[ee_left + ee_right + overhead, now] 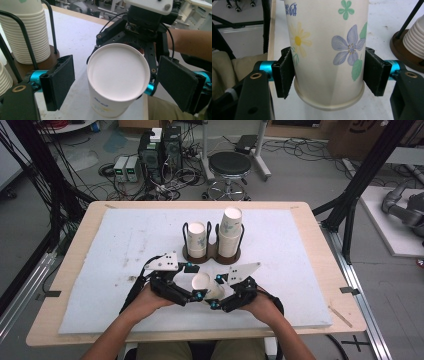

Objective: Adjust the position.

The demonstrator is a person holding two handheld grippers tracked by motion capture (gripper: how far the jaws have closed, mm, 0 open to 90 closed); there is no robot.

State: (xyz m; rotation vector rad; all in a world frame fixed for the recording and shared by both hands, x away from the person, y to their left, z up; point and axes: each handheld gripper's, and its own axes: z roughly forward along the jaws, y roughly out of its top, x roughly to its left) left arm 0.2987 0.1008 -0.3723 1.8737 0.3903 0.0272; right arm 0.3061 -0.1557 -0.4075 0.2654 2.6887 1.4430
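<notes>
Paper cup [327,55]: thin white paper printed with flowers, empty as far as I can see into its mouth in the left gripper view. I judge it very light, easy to dent, and a little slick on its coated wall.
Where it is: held off the counter [125,240] near its front edge, between my two tools, tilted with its open mouth toward the left tool.
Right tool [329,72]: closed on the cup, one black pad on each side of the wall near the base. The wall looks round there, so I judge the squeeze gentle.
Left tool [117,80]: spread wide, its pads standing clear on either side of the rim, touching nothing.
Best hold: low on the wall by the stiff base ring, or just under the rolled rim. The middle of the wall would buckle first.
Risk: too hard a pinch creases it, and too light lets it slide out along its taper.
Cup stacks [230,232]: two piles of the same cups, the right one taller, beyond the held cup.
Holder [212,254]: dark wooden base with black wire hoops around each pile, mid-counter.
Pad [280,250]: white sheet covering most of the wooden counter.
</notes>
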